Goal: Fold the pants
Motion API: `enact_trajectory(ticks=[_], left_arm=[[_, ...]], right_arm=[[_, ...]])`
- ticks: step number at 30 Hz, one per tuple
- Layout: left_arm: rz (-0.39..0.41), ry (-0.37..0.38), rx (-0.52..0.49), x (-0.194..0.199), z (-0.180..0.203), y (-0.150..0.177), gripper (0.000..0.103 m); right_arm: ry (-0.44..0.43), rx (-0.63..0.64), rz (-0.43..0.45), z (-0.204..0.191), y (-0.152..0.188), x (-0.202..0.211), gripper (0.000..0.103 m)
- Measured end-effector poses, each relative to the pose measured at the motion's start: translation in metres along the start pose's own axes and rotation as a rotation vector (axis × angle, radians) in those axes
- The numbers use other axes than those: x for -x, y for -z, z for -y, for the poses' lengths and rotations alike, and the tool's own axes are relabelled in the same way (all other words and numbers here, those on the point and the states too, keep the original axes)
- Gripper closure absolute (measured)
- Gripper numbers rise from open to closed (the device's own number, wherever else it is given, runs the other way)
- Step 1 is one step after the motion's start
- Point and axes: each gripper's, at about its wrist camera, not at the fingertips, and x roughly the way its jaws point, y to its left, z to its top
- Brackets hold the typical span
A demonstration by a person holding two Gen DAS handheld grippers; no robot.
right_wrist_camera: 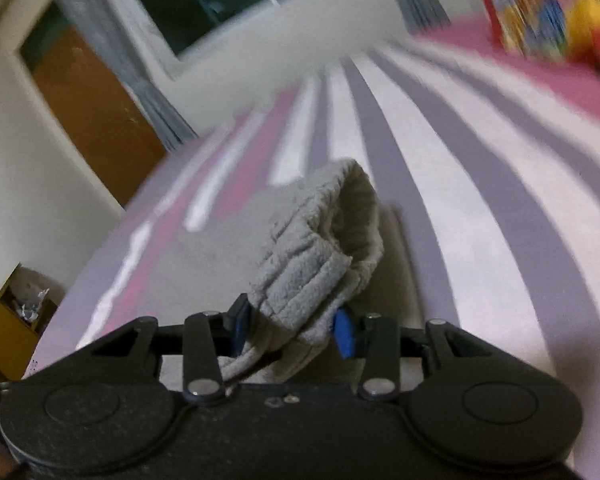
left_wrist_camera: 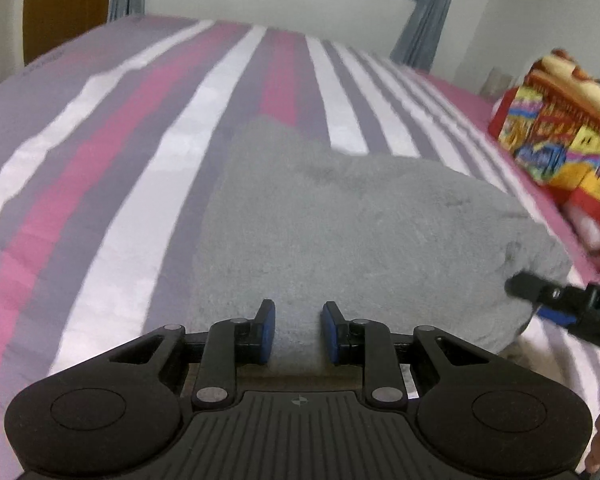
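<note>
On the striped bed sheet (left_wrist_camera: 112,152), banded in pink, grey and white, the grey fleece pants (left_wrist_camera: 340,216) lay bunched in a soft heap near the middle of the bed. The left gripper (left_wrist_camera: 298,330) sat low over the near edge of the heap, its blue-padded fingers (left_wrist_camera: 267,332) parted with a fold of fleece lying in the gap; whether the pads pinched that cloth could not be told. The right gripper (right_wrist_camera: 290,330) had a ribbed, rolled end of the pants (right_wrist_camera: 316,256) between its fingers, both blue pads pressed against the fabric, the roll standing up ahead of them. In the left wrist view the right gripper's tip (left_wrist_camera: 540,292) touched the heap's right edge. A brightly printed cushion (left_wrist_camera: 556,128) lay at the bed's right side, well apart from the pants.
</note>
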Motion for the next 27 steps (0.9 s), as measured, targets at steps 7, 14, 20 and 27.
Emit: enact_trajectory(ticks=[7,14,20,27], left_arm=[[-0.001,0.0,0.0,0.001,0.001,-0.001,0.077],[0.03,0.001,0.014,0.01,-0.002,-0.014,0.077],[0.009,-0.012,0.005,-0.007,0.005,-0.025,0.077],[-0.033,-0.021,0.005,-0.027,0.004,-0.016,0.077]], right_arm=[[0.024,-0.018,-0.026,0.01,0.007,0.0,0.052],[0.061,0.093,0.111,-0.011,-0.005,0.034,0.035],[0.077,0.282,0.115,-0.048,-0.018,0.022,0.056],[0.16,0.338,0.005,-0.042,-0.003,-0.015,0.061]])
